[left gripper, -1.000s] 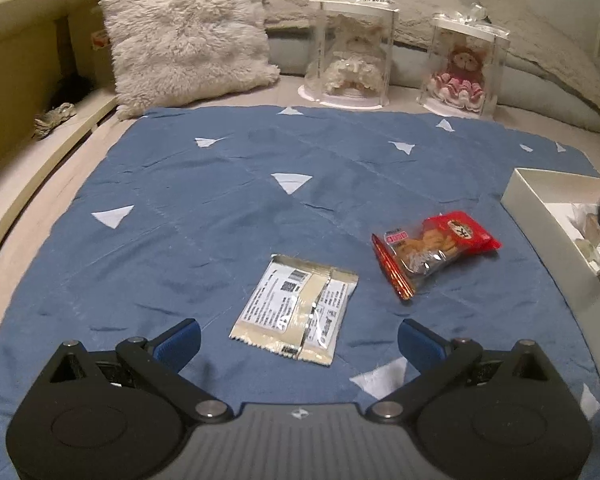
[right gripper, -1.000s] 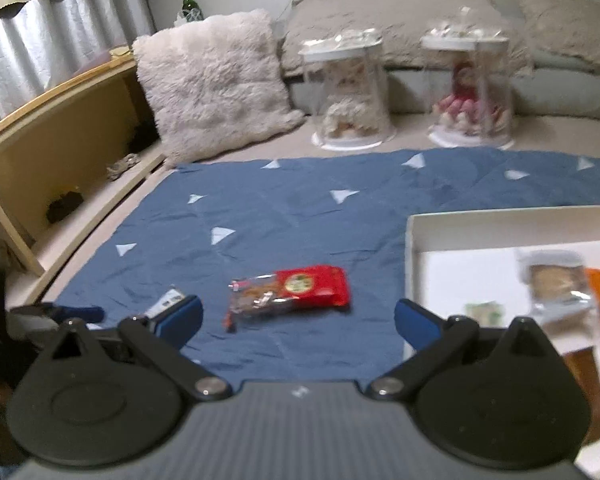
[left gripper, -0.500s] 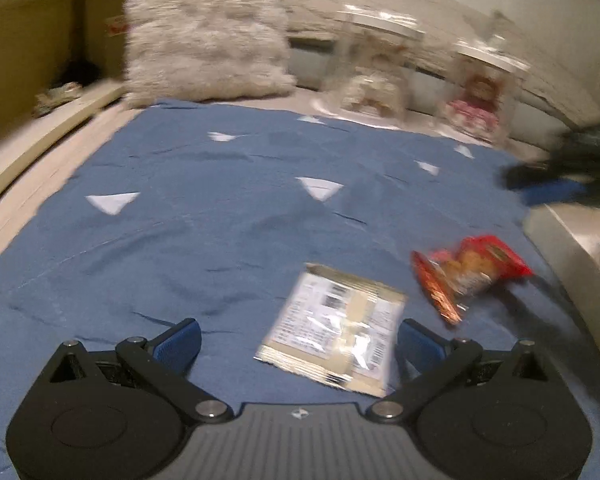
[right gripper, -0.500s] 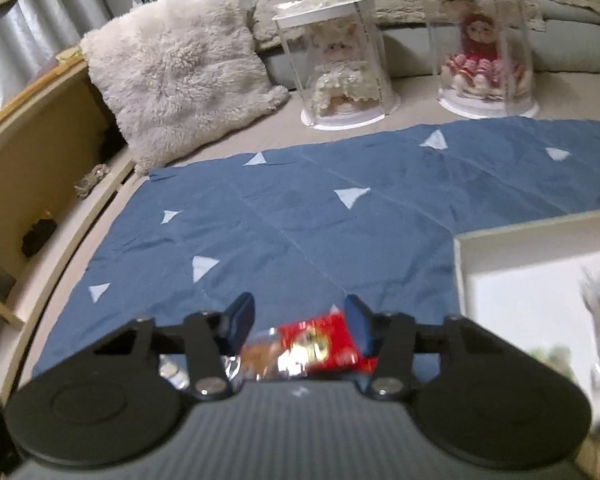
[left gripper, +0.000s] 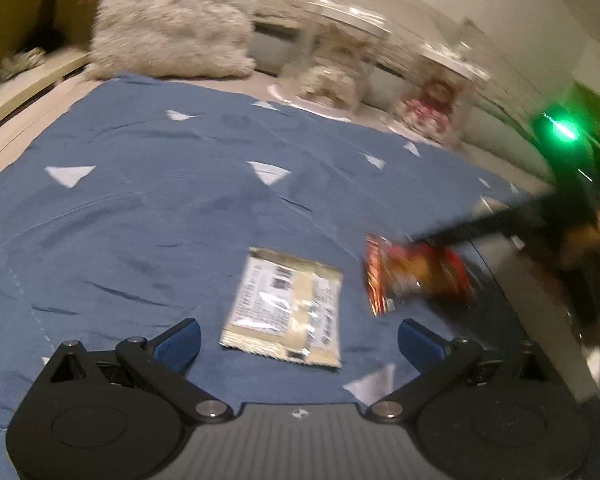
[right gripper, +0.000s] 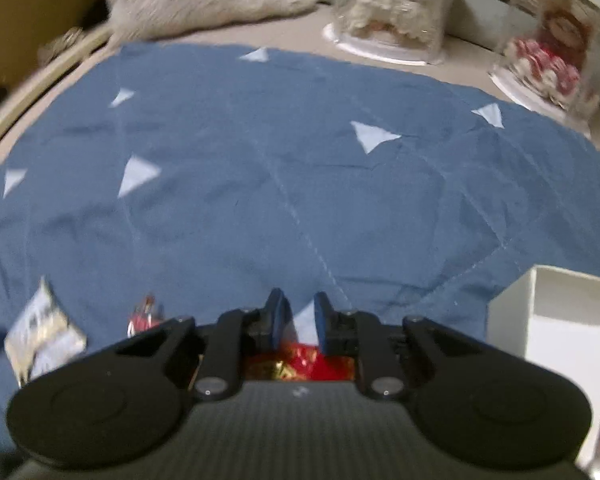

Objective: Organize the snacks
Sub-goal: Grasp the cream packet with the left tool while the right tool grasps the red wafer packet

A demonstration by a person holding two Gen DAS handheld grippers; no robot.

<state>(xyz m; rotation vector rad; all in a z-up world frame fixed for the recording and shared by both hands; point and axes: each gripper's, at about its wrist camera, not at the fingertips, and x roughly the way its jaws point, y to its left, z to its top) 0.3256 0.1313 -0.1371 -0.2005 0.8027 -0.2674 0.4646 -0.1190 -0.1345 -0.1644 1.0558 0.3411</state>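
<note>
Since a second ago the right gripper (right gripper: 298,322) has swung down from over the white box (right gripper: 556,312) to the red snack bag (left gripper: 416,274), and its jaws have just been closing; they now pinch the bag, which lies on the blue cloth (left gripper: 160,208) just left of the box. The left gripper (left gripper: 298,340) has eased nearer the beige packet (left gripper: 286,306), which lies on the cloth between its wide-spread jaws, untouched. Behind stand two doll cases (right gripper: 392,12).
</note>
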